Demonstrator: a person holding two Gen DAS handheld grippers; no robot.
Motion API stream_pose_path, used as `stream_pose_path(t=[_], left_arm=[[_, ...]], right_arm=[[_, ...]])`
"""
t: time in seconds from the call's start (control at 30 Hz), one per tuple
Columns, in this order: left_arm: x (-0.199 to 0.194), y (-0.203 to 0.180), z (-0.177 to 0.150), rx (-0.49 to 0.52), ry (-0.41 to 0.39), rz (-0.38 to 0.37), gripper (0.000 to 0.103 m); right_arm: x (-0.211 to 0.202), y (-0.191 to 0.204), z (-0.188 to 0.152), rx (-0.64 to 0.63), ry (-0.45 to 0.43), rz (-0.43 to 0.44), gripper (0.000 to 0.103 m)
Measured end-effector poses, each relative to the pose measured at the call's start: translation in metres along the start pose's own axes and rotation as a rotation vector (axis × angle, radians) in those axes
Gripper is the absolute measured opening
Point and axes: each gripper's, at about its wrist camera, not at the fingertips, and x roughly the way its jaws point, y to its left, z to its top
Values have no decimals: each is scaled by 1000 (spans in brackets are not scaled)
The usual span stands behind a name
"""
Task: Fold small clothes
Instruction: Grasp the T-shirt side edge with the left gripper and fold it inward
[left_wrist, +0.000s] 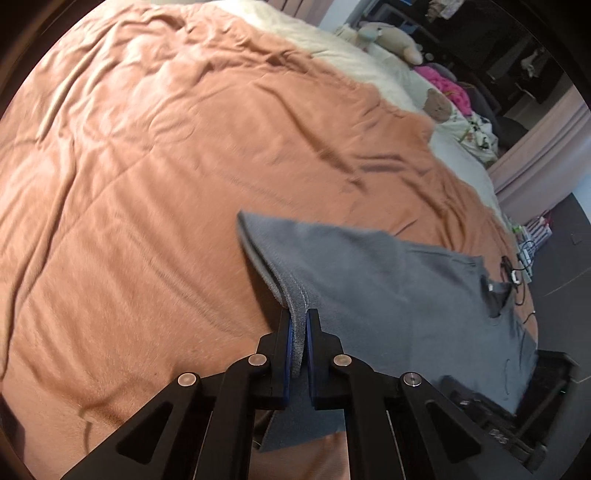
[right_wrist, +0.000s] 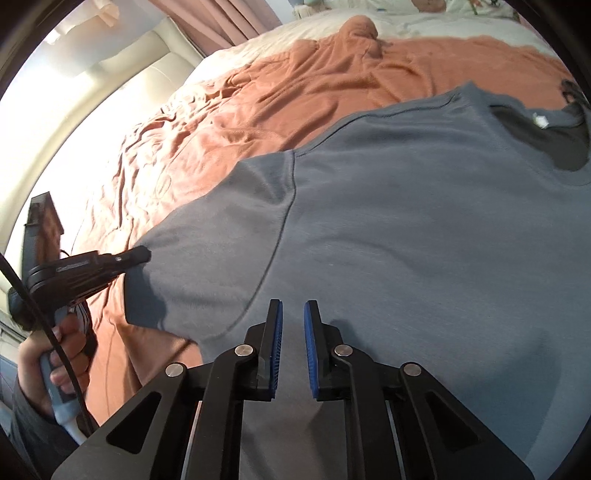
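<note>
A grey T-shirt (right_wrist: 406, 229) lies spread on the orange blanket (right_wrist: 295, 85), neck opening at the upper right. My left gripper (left_wrist: 298, 317) is shut on the hem of the shirt's sleeve (left_wrist: 288, 273) and lifts it off the blanket (left_wrist: 147, 166). In the right wrist view the left gripper (right_wrist: 142, 254) shows at the left, pinching the sleeve edge, held by a hand. My right gripper (right_wrist: 293, 310) is open and empty, hovering over the shirt's body just right of the sleeve seam.
Stuffed toys (left_wrist: 391, 37) and a pink bundle (left_wrist: 447, 83) lie on the cream bedding at the far end. Cables and a small device (left_wrist: 517, 273) lie at the bed's right edge. A curtain and a cream headboard (right_wrist: 122, 74) stand behind the bed.
</note>
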Motion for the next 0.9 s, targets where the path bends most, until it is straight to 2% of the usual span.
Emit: stream_pose_path(t=[0.33,0.47,0.6,0.67,0.73,0.8,0.9], left_arm=[[-17,-35,17,47,-22,-48,6],[-22,-51,17,63,-26,-61,6],[-25,-67,16,80,-30,-72,6],[-26,-77,15,88,-29,-80,6],[-27,-89,13,102,-28,-85,6],[-27,-103,11,116,-25,-92,6],[-27,-121,7,139,-18,-99,6]], right_arm=[[53,-4,12,105,70,73,5],[52,-6,18,103,69,85,5],[33,-9,20,90,57,75,6],[21,-12,19,74,45,53,13],[7,-12,17,69,31,47,37],[-10,-16,14,64,1,39,50],[-29,-24,9,59,-20,23,50]])
